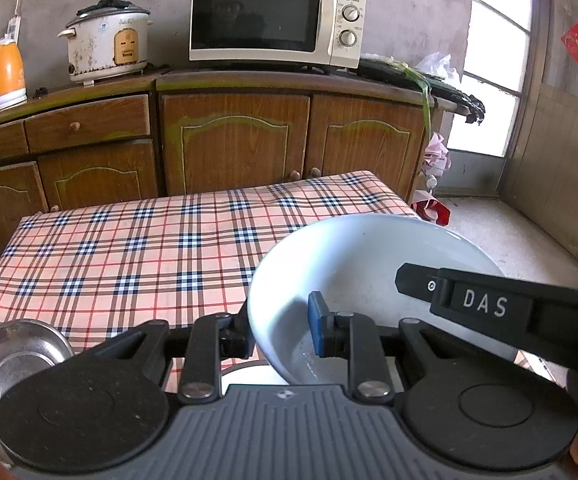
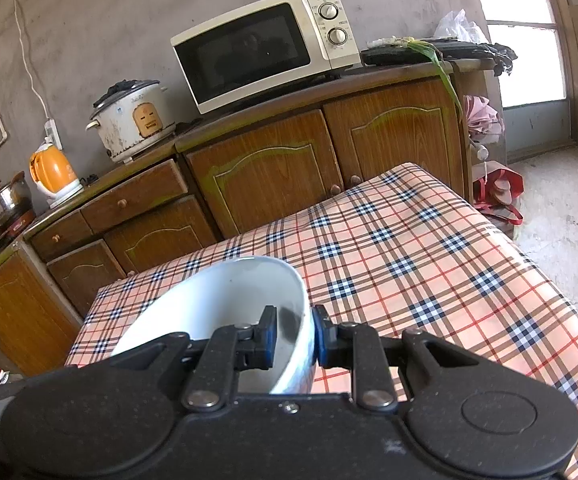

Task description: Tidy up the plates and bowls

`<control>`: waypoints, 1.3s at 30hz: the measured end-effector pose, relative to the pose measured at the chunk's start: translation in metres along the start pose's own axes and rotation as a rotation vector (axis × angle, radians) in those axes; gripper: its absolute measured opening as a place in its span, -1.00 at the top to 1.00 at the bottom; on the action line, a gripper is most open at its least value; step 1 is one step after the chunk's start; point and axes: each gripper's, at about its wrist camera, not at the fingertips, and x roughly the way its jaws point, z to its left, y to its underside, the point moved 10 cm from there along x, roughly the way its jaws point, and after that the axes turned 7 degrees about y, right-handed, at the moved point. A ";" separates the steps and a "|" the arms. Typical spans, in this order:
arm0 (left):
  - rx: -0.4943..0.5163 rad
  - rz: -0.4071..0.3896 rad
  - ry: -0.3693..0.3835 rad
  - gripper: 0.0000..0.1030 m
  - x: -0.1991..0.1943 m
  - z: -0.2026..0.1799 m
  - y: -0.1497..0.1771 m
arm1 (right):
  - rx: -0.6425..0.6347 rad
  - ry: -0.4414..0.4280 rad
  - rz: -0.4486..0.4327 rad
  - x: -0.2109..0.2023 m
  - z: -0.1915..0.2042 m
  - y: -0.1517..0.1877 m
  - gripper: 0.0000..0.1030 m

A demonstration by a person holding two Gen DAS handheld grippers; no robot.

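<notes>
A table with a pink, red and navy checked tablecloth (image 1: 137, 248) fills the foreground. Behind it, at twelve o'clock, runs a wooden cabinet (image 1: 233, 140) with drawers and arched doors. On top, a cream microwave (image 1: 277, 20) sits at twelve, a stained white rice cooker (image 1: 107, 42) at eleven, and an orange electric kettle (image 1: 3, 74) at ten. A bright window (image 1: 493, 80) shows at two o'clock.

"DAS" on right gripper (image 1: 485, 304); "Midea" on microwave (image 2: 265, 44).
</notes>
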 end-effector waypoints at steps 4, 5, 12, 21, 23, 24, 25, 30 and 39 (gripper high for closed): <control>-0.001 0.002 -0.002 0.52 -0.001 0.001 0.002 | 0.000 -0.001 0.003 0.001 0.000 0.002 0.49; -0.002 0.003 -0.002 0.52 -0.001 0.001 0.003 | 0.001 -0.002 0.005 0.001 0.000 0.003 0.49; -0.003 0.009 -0.004 0.52 -0.001 0.003 0.006 | -0.001 -0.004 0.013 0.001 0.001 0.007 0.49; -0.008 0.014 -0.006 0.52 -0.003 0.003 0.009 | -0.002 -0.005 0.020 0.001 0.002 0.011 0.49; -0.010 0.015 -0.007 0.52 -0.003 0.003 0.010 | -0.003 -0.007 0.024 0.001 0.002 0.013 0.49; -0.010 0.016 -0.008 0.52 -0.003 0.003 0.010 | -0.003 -0.007 0.025 0.001 0.003 0.014 0.49; -0.010 0.016 -0.010 0.52 -0.003 0.003 0.010 | -0.004 -0.007 0.027 0.001 0.003 0.015 0.49; -0.012 0.020 -0.014 0.52 -0.004 0.005 0.012 | -0.004 -0.012 0.036 0.003 0.005 0.020 0.49; -0.019 0.029 -0.023 0.52 -0.004 0.010 0.017 | -0.011 -0.017 0.050 0.004 0.010 0.027 0.49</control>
